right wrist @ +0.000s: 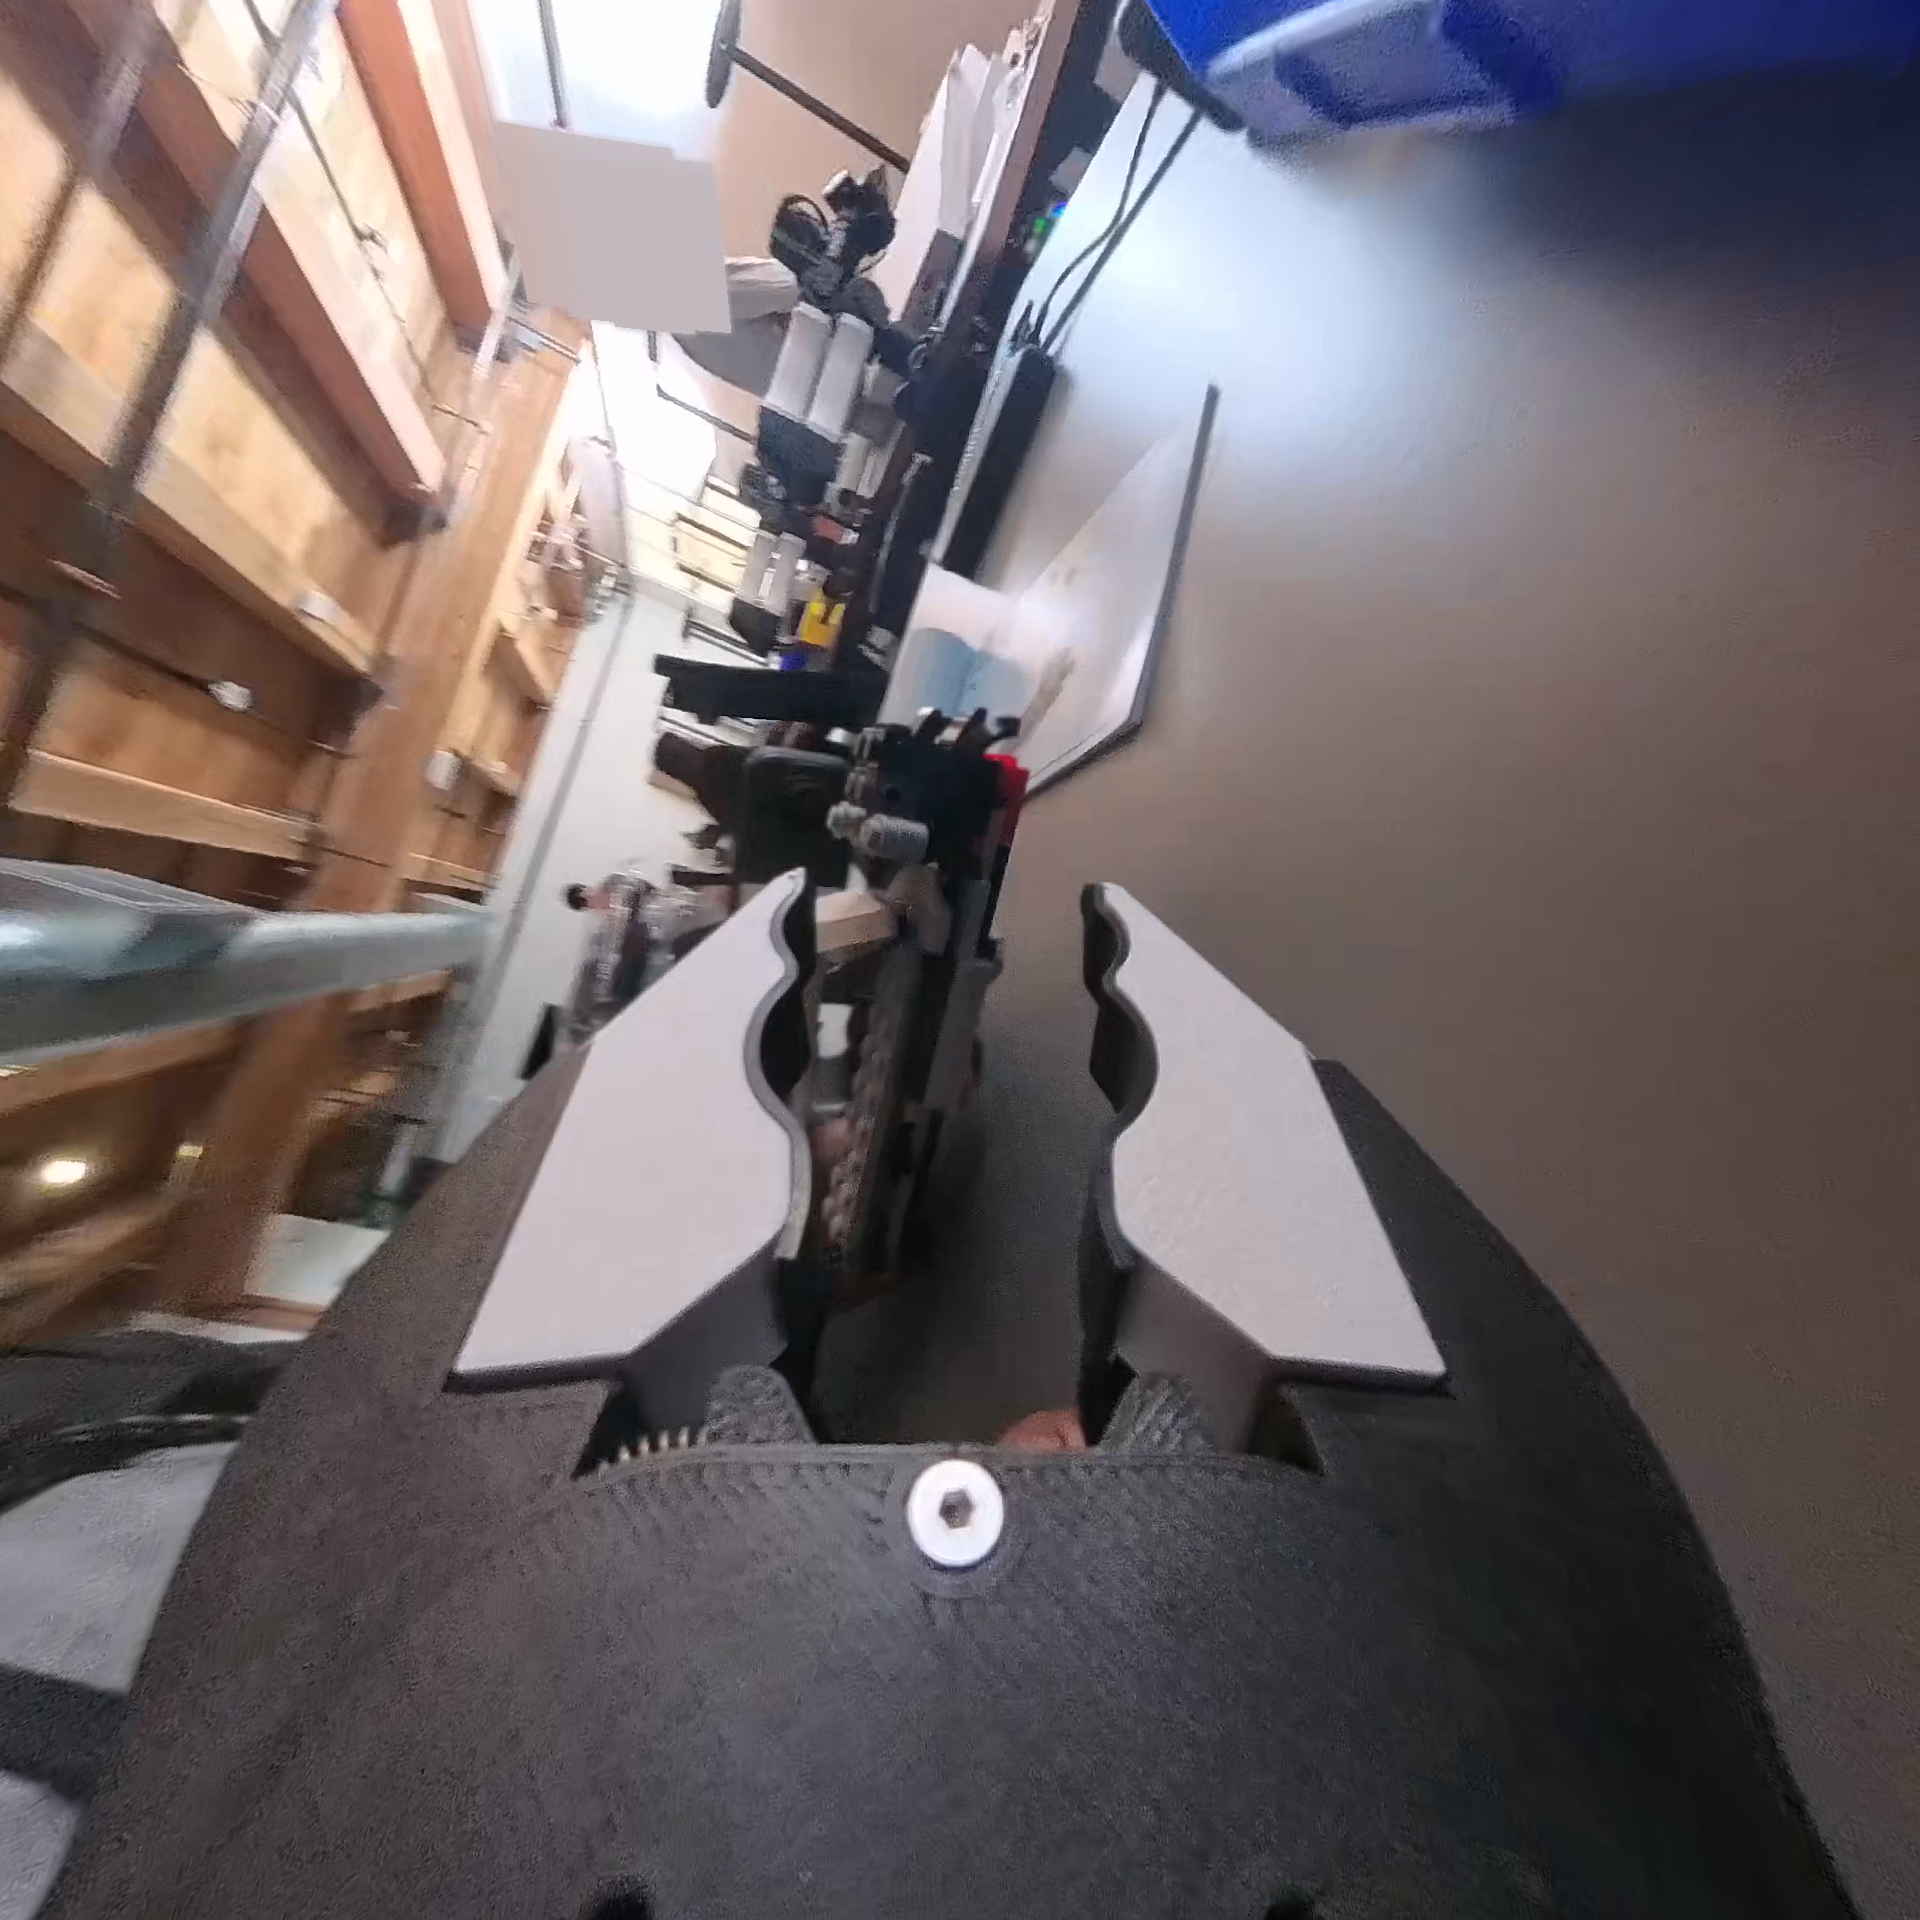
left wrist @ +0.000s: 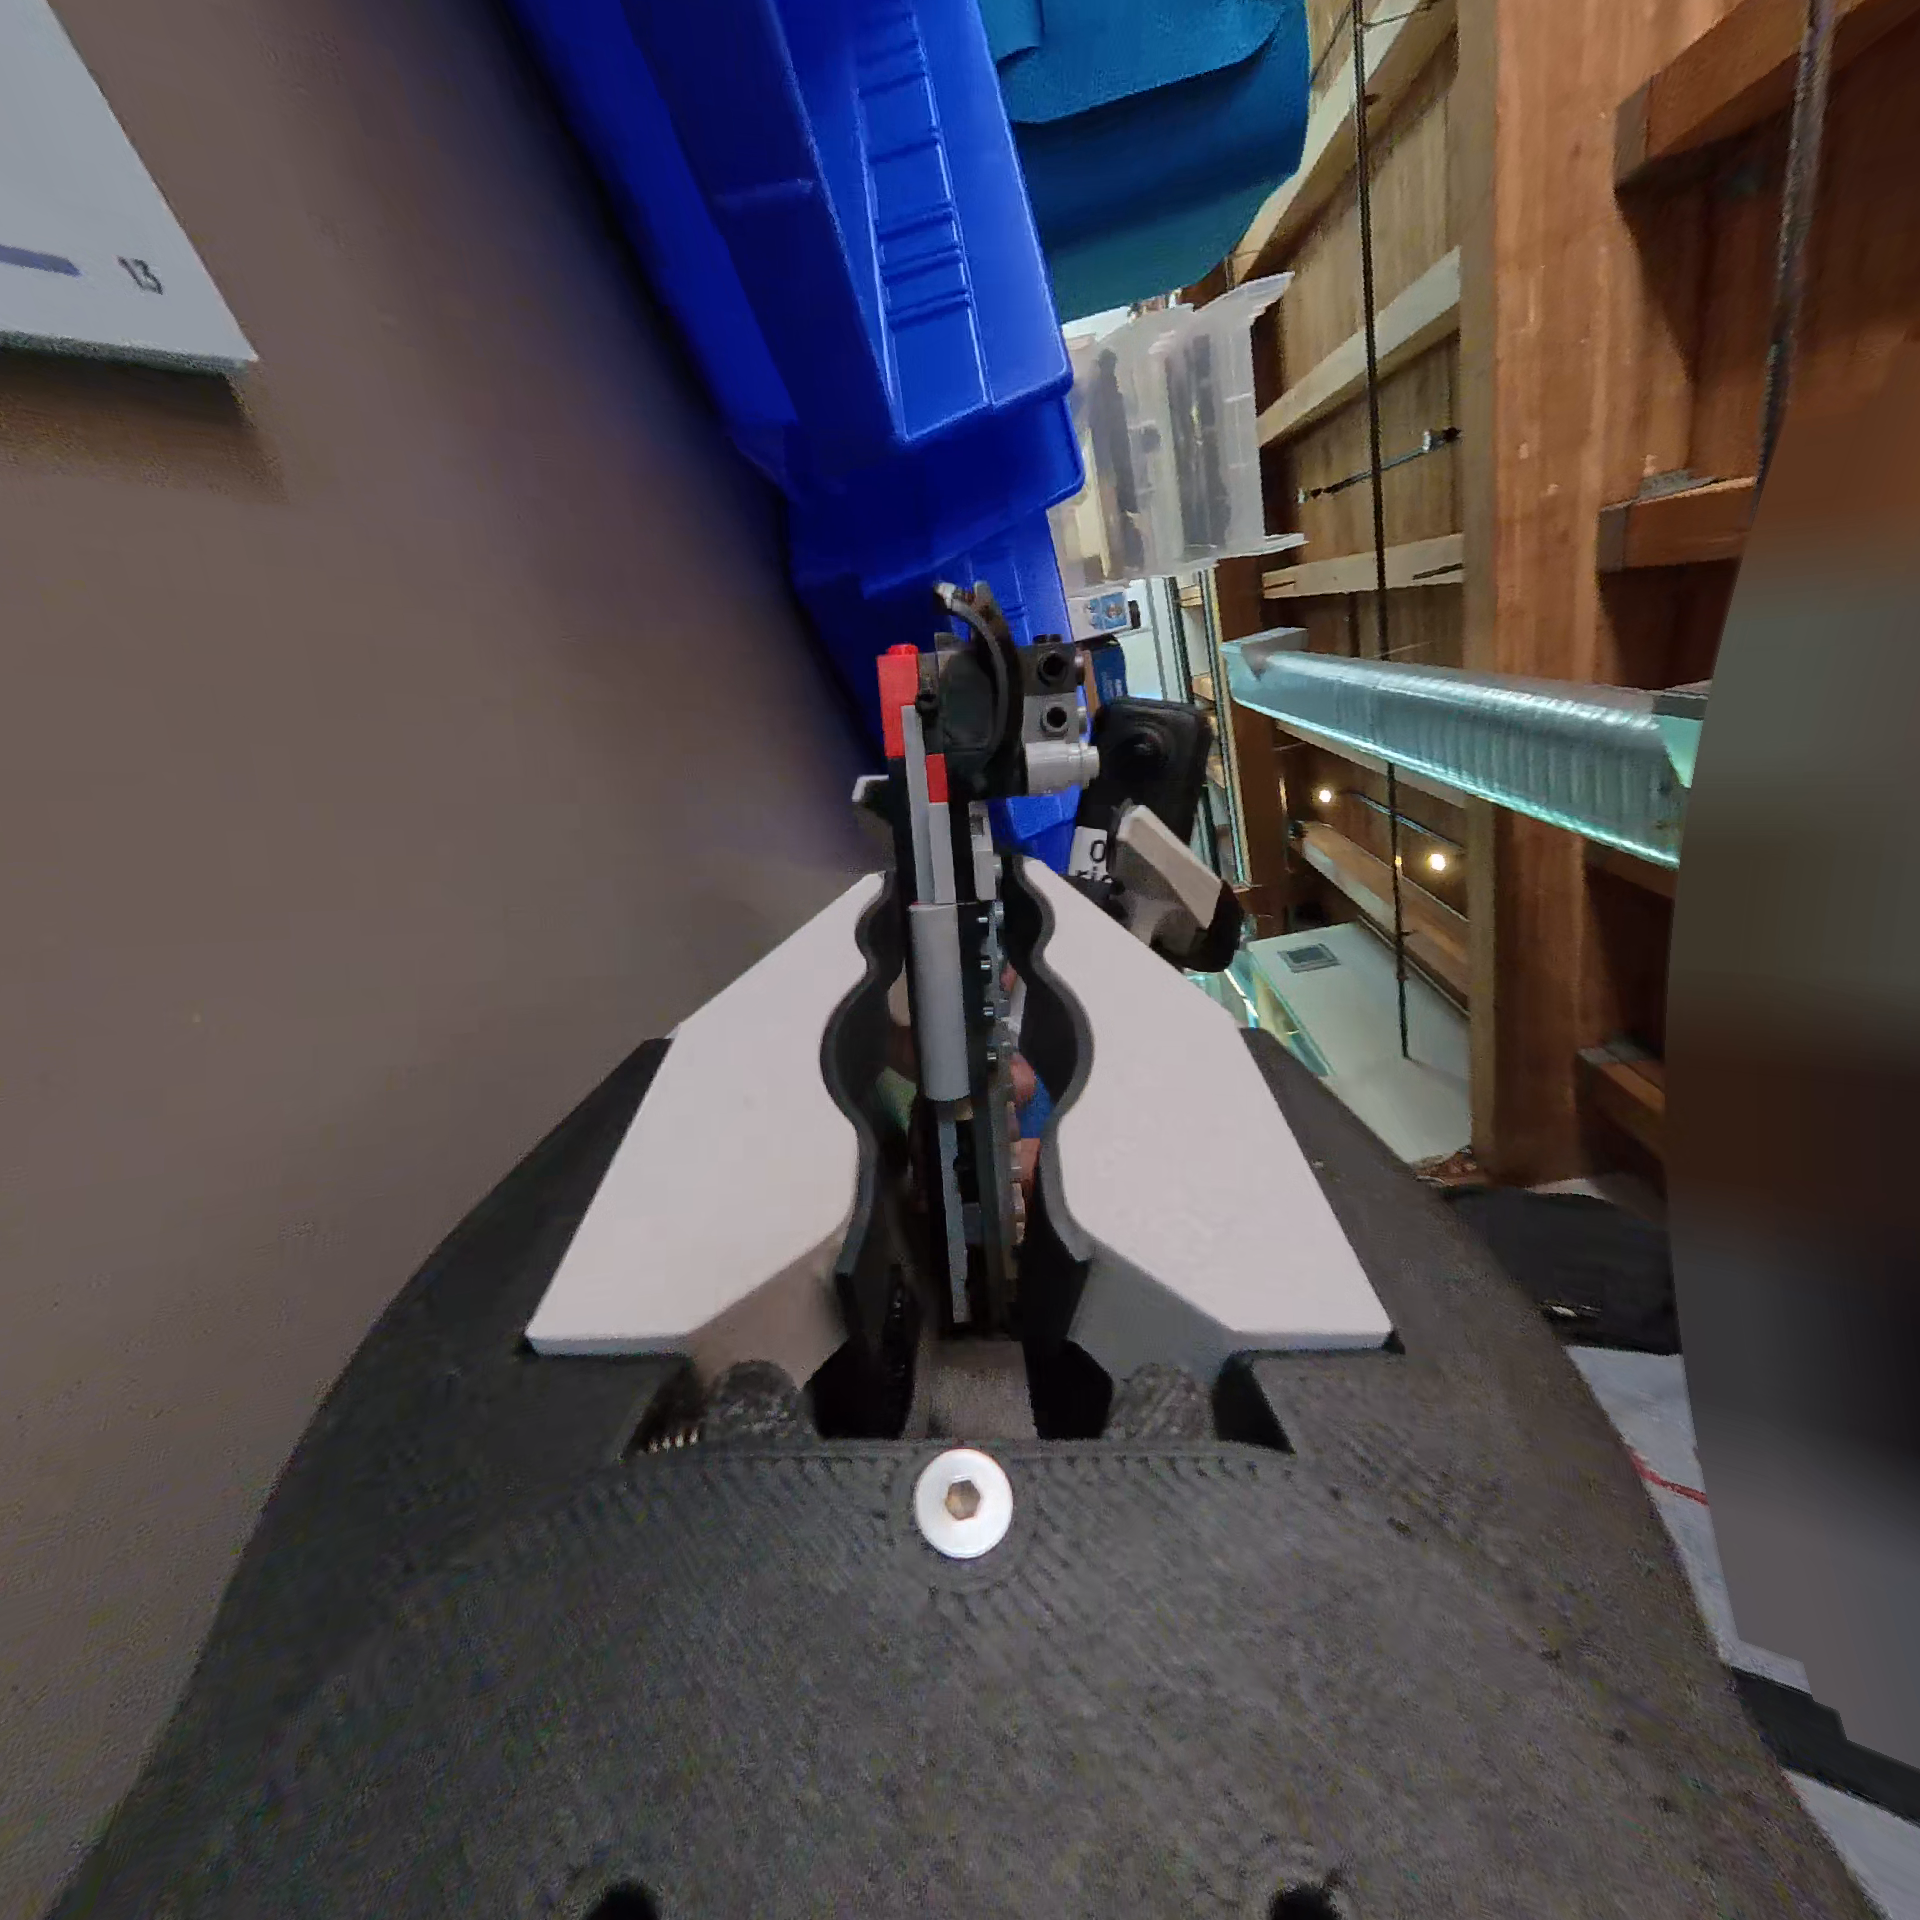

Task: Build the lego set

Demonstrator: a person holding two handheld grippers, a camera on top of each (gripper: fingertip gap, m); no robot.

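Left gripper [left wrist: 951, 914] fingers clamping lego model [left wrist: 961, 831], base hidden, right gripper [right wrist: 940, 925] fingers wide.

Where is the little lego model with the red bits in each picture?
Left wrist view: the lego model stands in the middle, clamped between the left gripper fingers, red bits at its top left.
Right wrist view: the lego model is at centre, beyond the open right gripper, nearer its left finger.
Shared landmark: the blue bin at the top.
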